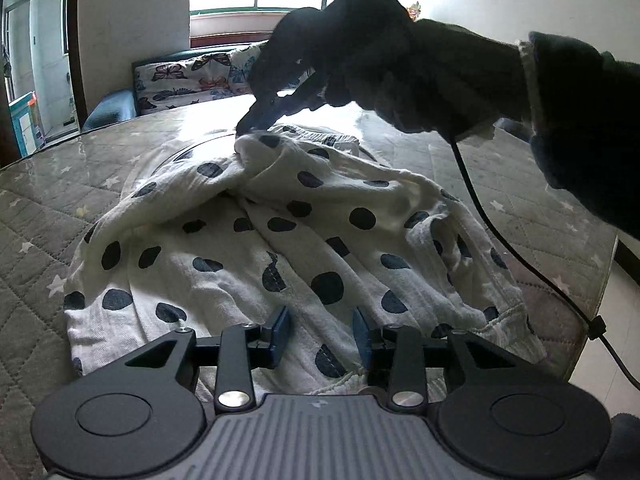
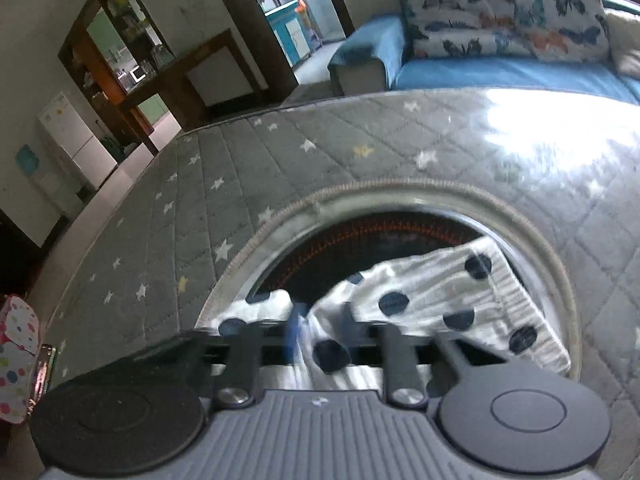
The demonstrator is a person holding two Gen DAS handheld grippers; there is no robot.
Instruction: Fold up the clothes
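— How did the claws stand?

— The left gripper (image 1: 322,334) was wide apart, holding nothing, just above the near hem of the dotted garment (image 1: 280,240). The right gripper (image 1: 250,124) pinched the far edge, lifted a little.

— And the garment?

— Spread, wrinkled, on the grey quilt (image 1: 40,220), over a round opening (image 2: 400,232).

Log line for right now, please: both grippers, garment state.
right gripper: shut on polka-dot garment far edge, lifting | left gripper: open, over near hem | garment: rumpled on quilted star-print cover, unfolded
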